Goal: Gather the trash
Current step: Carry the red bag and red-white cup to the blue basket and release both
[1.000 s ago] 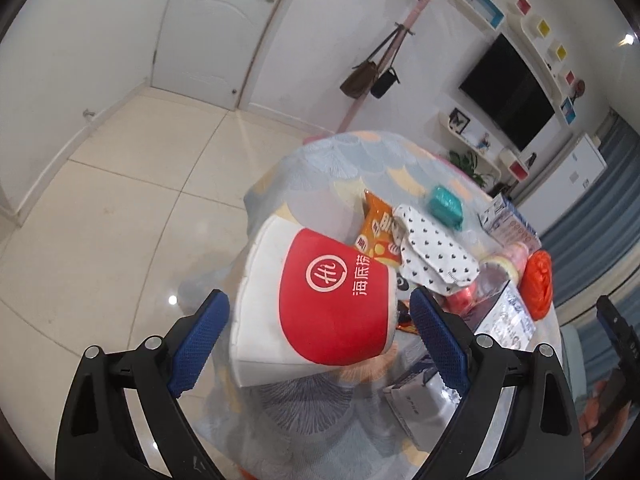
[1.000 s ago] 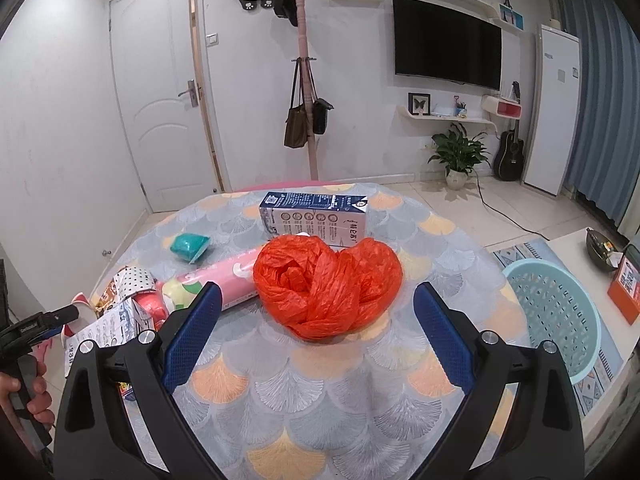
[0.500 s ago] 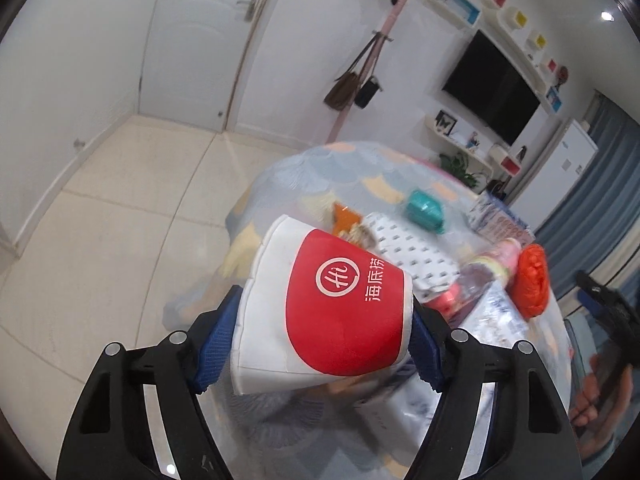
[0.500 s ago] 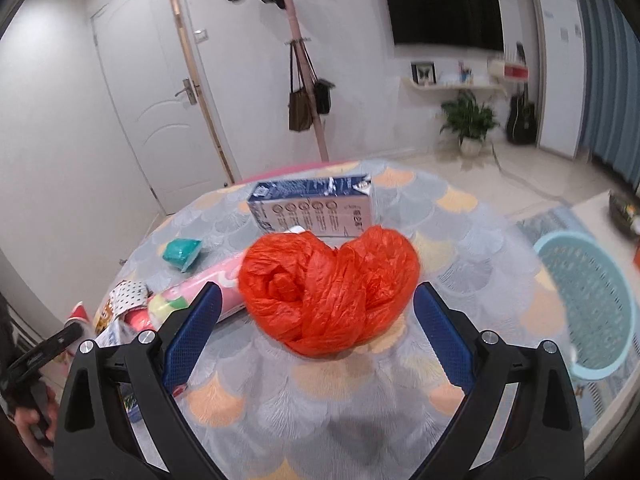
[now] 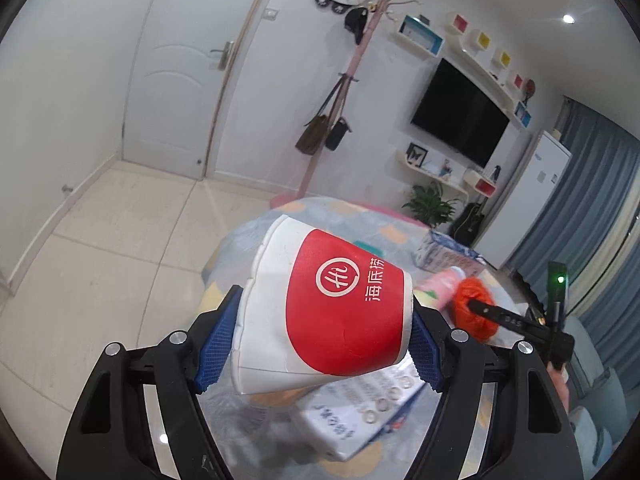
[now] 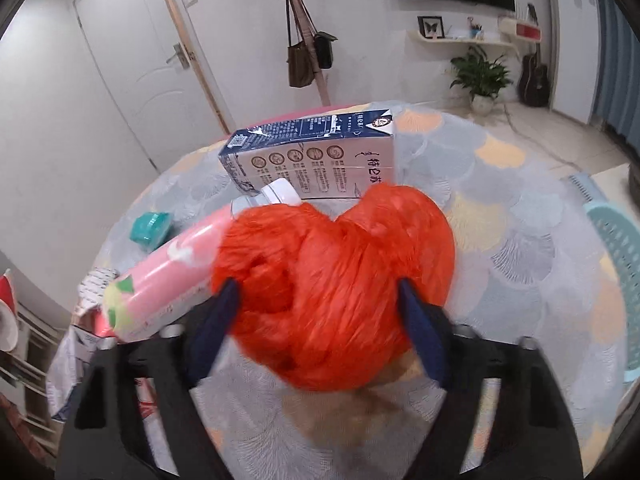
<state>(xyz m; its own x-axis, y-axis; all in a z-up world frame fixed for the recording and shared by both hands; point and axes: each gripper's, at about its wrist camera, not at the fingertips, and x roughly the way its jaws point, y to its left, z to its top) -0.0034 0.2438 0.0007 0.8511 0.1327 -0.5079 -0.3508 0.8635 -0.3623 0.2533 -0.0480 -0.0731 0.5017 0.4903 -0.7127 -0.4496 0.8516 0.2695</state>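
1. Right now my left gripper (image 5: 324, 344) is clenched on the red-and-white paper cup (image 5: 326, 308); both blue pads press its sides, and the cup fills the lower centre of the left wrist frame, tilted with its wide rim toward the upper left and lifted clear of the table (image 5: 256, 240).
2. My right gripper (image 6: 320, 320) straddles the crumpled orange plastic bag (image 6: 336, 284), which sits in the middle of the right wrist frame. The pads touch or dent its sides, but the picture is blurred, so I cannot tell whether the grip is made.
3. Just left of the bag lies a pink bottle (image 6: 164, 276), its cap end touching a blue milk carton (image 6: 316, 156) at upper centre; a small teal object (image 6: 150, 228) rests further left.
4. I judge the step in hand to be picking up: one piece secured, a second being taken.
5. Next I need to finish squeezing the bag, since soft plastic may slip, then carry both to a bin. The pale blue basket (image 6: 616, 264) at the right edge may serve, though that is my guess.
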